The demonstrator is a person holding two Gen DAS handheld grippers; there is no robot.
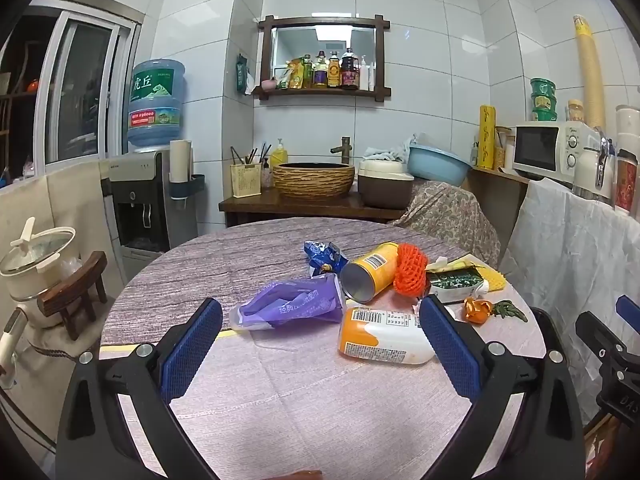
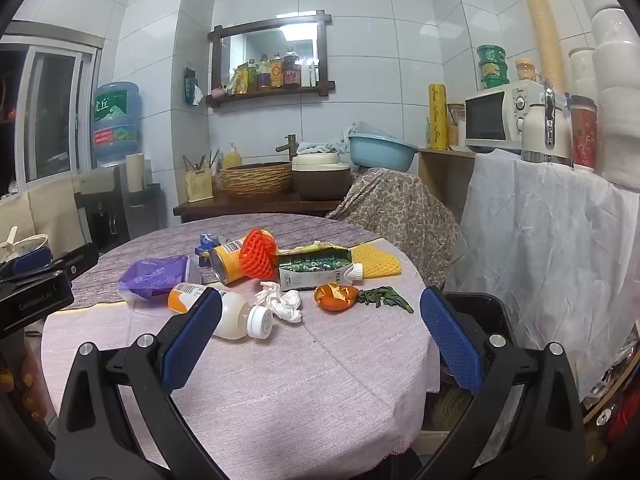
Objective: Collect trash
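Observation:
Trash lies on a round table (image 1: 280,400) (image 2: 312,380): a purple bag (image 1: 292,304) (image 2: 154,276), a blue wrapper (image 1: 322,256) (image 2: 206,244), a yellow can (image 1: 370,276) (image 2: 228,262), an orange foam net (image 1: 410,268) (image 2: 258,254), a green carton (image 1: 456,280) (image 2: 316,270), a white and orange bottle (image 1: 380,338) (image 2: 236,314), crumpled tissue (image 2: 282,302), an orange peel (image 1: 478,310) (image 2: 336,297). My left gripper (image 1: 320,316) is open and empty, just short of the bottle and bag. My right gripper (image 2: 320,312) is open and empty, short of the tissue.
A black bin (image 2: 476,312) stands at the table's right edge by a white-draped counter (image 2: 552,248). A yellow foam sheet (image 2: 376,264) lies behind the carton. A stool with a pot (image 1: 40,268) stands left. A sink counter (image 1: 312,204) is behind the table.

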